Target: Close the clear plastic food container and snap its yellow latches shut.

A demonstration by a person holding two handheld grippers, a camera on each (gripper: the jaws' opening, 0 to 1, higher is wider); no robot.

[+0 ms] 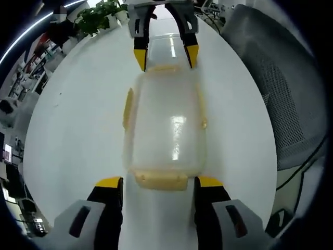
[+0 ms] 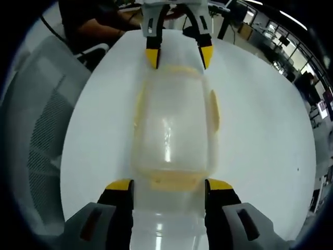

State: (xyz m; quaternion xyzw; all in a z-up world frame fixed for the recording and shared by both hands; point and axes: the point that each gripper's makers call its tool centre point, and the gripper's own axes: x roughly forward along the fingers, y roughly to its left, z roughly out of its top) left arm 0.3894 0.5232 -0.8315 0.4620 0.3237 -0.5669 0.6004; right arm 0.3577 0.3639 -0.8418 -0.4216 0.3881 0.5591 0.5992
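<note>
The clear plastic container [image 1: 166, 125] [image 2: 169, 125] lies lengthwise on the white table [image 1: 73, 135] [image 2: 260, 135] with its lid on. Yellow latches show on its ends and long sides: near-end latch [image 1: 161, 180] [image 2: 174, 180], side latch [image 1: 127, 108] [image 2: 214, 109]. Whether they are snapped down I cannot tell. My left gripper [image 1: 158, 183] [image 2: 179, 58] is open, its yellow-tipped jaws standing either side of one end latch. My right gripper [image 2: 169, 186] [image 1: 166, 58] is open at the opposite end, astride that end's latch [image 2: 177, 69]. Neither gripper holds anything.
A grey mesh chair [image 1: 270, 94] [image 2: 36, 120] stands close against one side of the table. A green plant [image 1: 99, 18] sits at the table's far edge behind the right gripper. A person [image 2: 88, 21] sits beyond the table. Office desks lie further off.
</note>
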